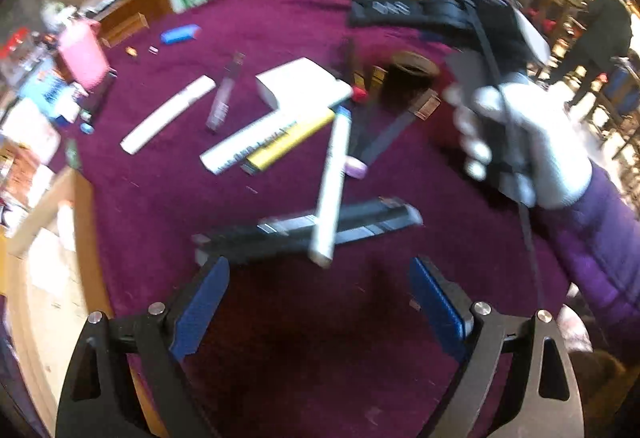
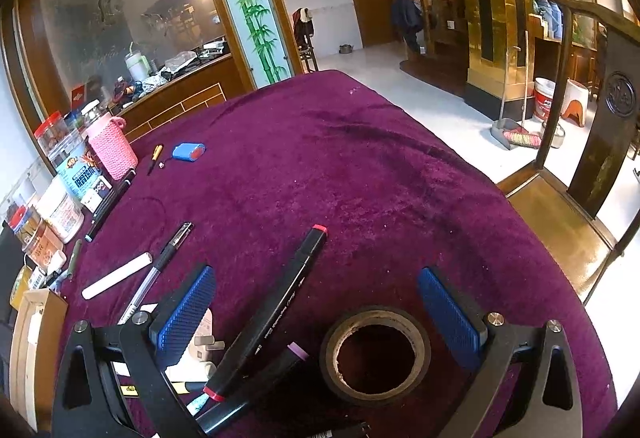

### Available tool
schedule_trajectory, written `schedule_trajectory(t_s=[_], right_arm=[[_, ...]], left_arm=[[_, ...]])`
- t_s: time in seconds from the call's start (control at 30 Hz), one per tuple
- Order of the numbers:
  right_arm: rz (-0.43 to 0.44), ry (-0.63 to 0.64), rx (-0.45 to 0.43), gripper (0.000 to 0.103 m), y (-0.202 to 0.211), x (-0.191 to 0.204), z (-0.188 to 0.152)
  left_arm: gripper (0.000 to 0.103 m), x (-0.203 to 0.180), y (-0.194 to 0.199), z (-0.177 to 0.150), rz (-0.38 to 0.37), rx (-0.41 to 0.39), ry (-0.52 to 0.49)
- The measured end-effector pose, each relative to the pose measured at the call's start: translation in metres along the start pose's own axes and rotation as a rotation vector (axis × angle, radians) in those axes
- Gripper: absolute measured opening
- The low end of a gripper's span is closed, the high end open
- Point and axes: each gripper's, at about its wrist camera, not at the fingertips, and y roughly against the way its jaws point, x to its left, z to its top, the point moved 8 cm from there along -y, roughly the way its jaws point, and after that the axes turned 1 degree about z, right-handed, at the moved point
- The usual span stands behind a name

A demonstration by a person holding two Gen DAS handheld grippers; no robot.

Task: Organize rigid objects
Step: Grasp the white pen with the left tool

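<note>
Rigid objects lie scattered on a purple cloth table (image 1: 280, 318). In the left wrist view my left gripper (image 1: 320, 270) is open and empty just short of a black marker (image 1: 304, 228) crossed by a white marker (image 1: 332, 190). Behind lie a white box (image 1: 302, 80), a white and yellow box (image 1: 266, 142), a white stick (image 1: 168, 114) and a clear pen (image 1: 224, 94). My right gripper (image 2: 316, 282) is open and empty above a black tape roll (image 2: 376, 354), also in the left view (image 1: 408, 76), and a black red-capped marker (image 2: 272, 314).
Jars, a pink knitted bottle (image 2: 112, 146) and packets crowd the table's left edge. A blue case (image 2: 188, 151) and pens (image 2: 160, 266) lie left of centre. A wooden box (image 2: 32, 342) sits at the near left. A wooden chair (image 2: 592, 166) stands at the right.
</note>
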Motion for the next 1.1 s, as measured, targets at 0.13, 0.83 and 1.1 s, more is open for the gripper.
schedule_trajectory(t_s=[0.13,0.83,1.1], right_arm=[[-0.010,0.015,0.018,0.102,-0.004,0.002,-0.003],[-0.010,0.009,0.042,0.102,-0.009,0.004,-0.007],[-0.013,0.010,0.058,0.102,-0.011,0.003,-0.008]], left_arm=[[0.091,0.024,-0.019,0.018,-0.081,-0.006,0.139],[0.086,-0.002,-0.015,0.034,-0.172,-0.019,0.110],[0.012,-0.014,-0.057,0.036,-0.077,0.067,0.017]])
